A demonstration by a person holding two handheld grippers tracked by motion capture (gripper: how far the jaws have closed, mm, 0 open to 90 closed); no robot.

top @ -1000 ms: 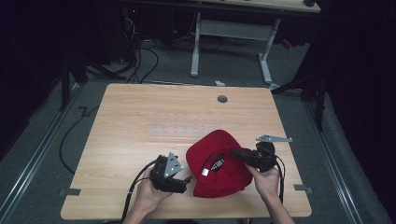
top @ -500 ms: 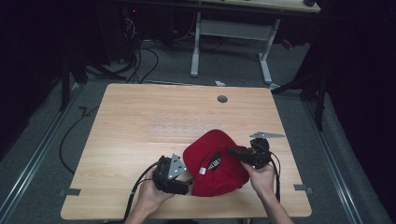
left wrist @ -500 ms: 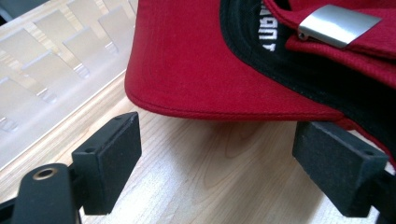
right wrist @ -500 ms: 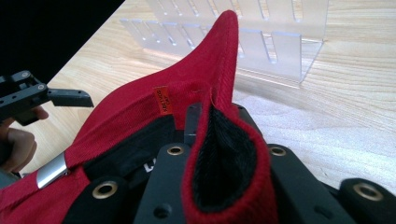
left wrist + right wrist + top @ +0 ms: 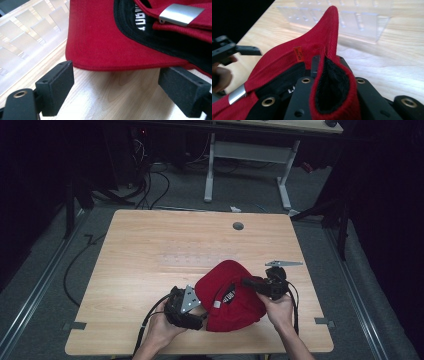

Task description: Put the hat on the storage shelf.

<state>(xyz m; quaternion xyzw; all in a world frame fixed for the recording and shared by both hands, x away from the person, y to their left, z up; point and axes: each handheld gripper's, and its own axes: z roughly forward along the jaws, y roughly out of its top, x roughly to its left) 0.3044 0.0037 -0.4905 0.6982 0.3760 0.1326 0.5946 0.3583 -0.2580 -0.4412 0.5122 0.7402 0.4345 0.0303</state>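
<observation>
A red cap (image 5: 230, 295) lies upside down near the table's front edge, its black inner band and a silver buckle (image 5: 181, 13) showing. My right gripper (image 5: 246, 282) comes in from the cap's right. It is shut on a raised fold of the cap's rim (image 5: 329, 75), and the red cloth stands up between its jaws. My left gripper (image 5: 200, 316) rests at the cap's left, open. The cap's brim edge (image 5: 100, 37) sits just beyond its two black pads (image 5: 57, 85), which do not touch it.
A clear plastic rack (image 5: 185, 256) with slots lies flat on the wooden table (image 5: 150, 235) behind the cap. A round cable hole (image 5: 238, 226) sits at the far side. Cables and another desk's legs (image 5: 210, 170) are on the floor beyond.
The right gripper has shifted slightly left and away with the cap's rim in it, nudging the cap a little left. The left gripper has stayed put.
</observation>
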